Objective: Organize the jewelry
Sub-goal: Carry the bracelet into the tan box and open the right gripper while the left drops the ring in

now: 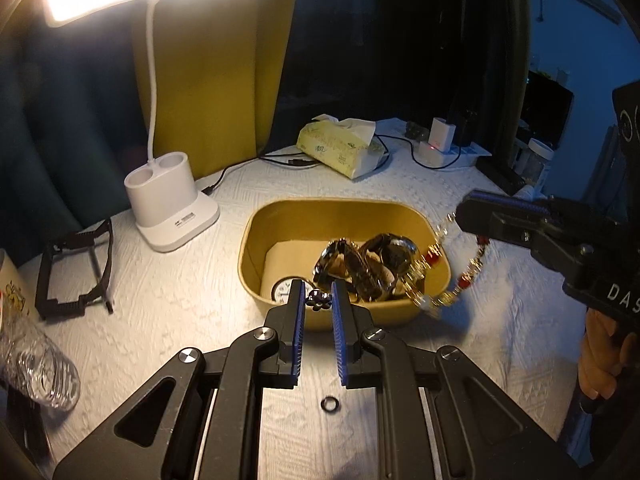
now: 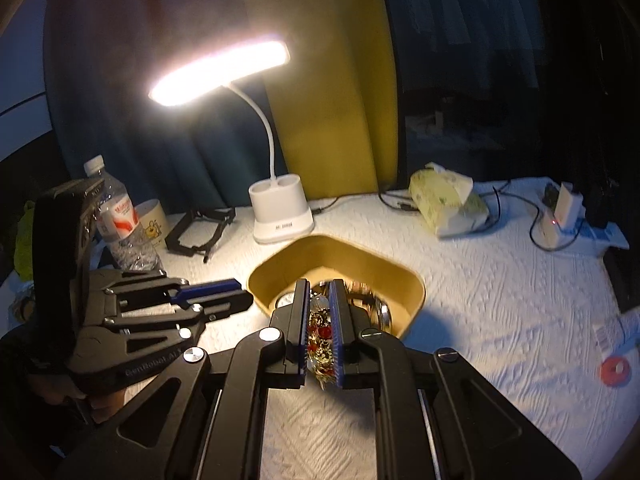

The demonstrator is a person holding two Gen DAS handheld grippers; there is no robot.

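Carrying to tray [image 1: 256, 240]: left gripper [image 1: 319, 300] pinching dark charm [image 1: 319, 299], right gripper [image 2: 320, 322] clamped on gold chain [image 1: 436, 276]; next, lower inside and release.

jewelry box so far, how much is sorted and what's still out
Done: watches already lie in the yellow box. In hand: the right gripper is shut on a gold and red bracelet; the left gripper pinches a small dark beaded piece. Left: a dark ring on the white cloth.
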